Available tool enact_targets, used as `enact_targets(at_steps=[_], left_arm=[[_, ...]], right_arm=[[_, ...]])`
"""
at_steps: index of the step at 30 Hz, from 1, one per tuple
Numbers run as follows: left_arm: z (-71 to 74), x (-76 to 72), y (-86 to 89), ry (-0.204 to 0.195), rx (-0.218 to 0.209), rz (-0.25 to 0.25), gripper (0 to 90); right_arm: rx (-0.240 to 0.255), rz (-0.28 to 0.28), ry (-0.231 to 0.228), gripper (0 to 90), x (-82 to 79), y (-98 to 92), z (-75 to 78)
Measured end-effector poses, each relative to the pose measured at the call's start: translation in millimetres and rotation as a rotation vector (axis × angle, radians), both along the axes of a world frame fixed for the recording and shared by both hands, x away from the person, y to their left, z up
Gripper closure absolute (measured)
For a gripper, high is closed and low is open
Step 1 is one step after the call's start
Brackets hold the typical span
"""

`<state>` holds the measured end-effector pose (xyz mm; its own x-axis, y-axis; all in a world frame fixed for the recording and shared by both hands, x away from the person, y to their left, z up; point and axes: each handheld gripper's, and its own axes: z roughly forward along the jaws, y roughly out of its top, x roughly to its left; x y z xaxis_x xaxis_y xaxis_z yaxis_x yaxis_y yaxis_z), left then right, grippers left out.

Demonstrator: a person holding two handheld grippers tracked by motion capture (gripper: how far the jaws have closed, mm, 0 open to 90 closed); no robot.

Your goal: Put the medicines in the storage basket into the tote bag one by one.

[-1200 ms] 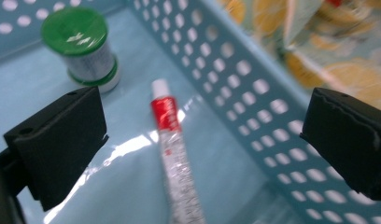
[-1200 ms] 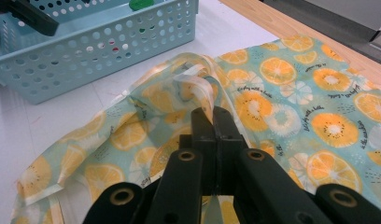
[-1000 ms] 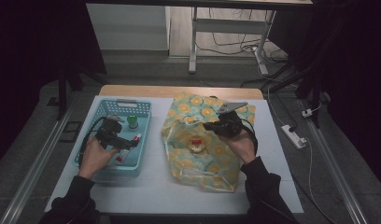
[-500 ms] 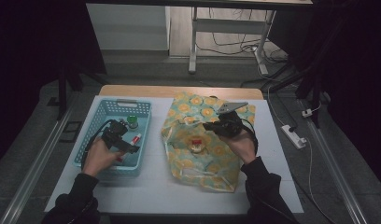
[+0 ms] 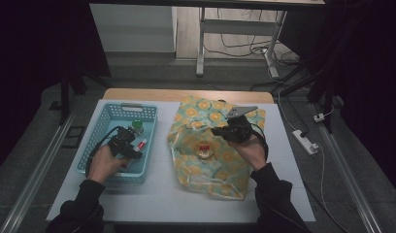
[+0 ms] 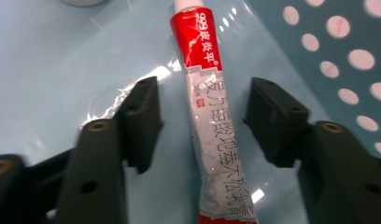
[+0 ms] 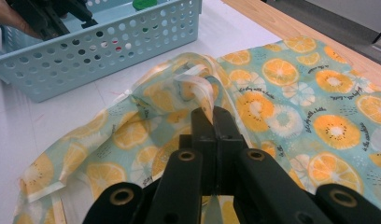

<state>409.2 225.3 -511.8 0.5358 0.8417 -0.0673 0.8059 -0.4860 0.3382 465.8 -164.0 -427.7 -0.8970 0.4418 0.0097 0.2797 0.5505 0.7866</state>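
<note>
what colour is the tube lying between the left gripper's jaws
The tube is red at the cap end and white below with grey print, clearest in the left gripper view.

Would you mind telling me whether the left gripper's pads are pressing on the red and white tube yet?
Apart. In the left gripper view, the tube lies between the closing jaws of the left gripper, with blue basket floor visible on both sides.

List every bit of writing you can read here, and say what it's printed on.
"999皮炎平": white print on the red top of the tube in the basket.
Larger grey Chinese characters down the tube's white part: partly creased, not surely readable.
Small dark script lines on the fruit-print bag: too small to read.
Jar in the bag: label too blurred to read.
</note>
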Motion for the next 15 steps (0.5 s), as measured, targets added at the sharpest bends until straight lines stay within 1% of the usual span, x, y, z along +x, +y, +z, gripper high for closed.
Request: enact_targets(at_steps=[7, 12, 15], left_arm=[[0.0, 1.0, 1.1, 0.015, -0.016, 0.002, 64.3], [0.2, 1.3, 1.2, 0.018, -0.019, 0.005, 69.8], [0.3, 1.6, 1.4, 0.021, -0.022, 0.009, 71.0]], right_arm=[[0.002, -0.001, 0.002, 89.8, 0.4, -0.4, -0.1], [0.002, -0.002, 0.001, 89.8, 0.6, -0.5, -0.2], [0.001, -0.003, 0.0, 89.8, 0.4, -0.5, 0.1]])
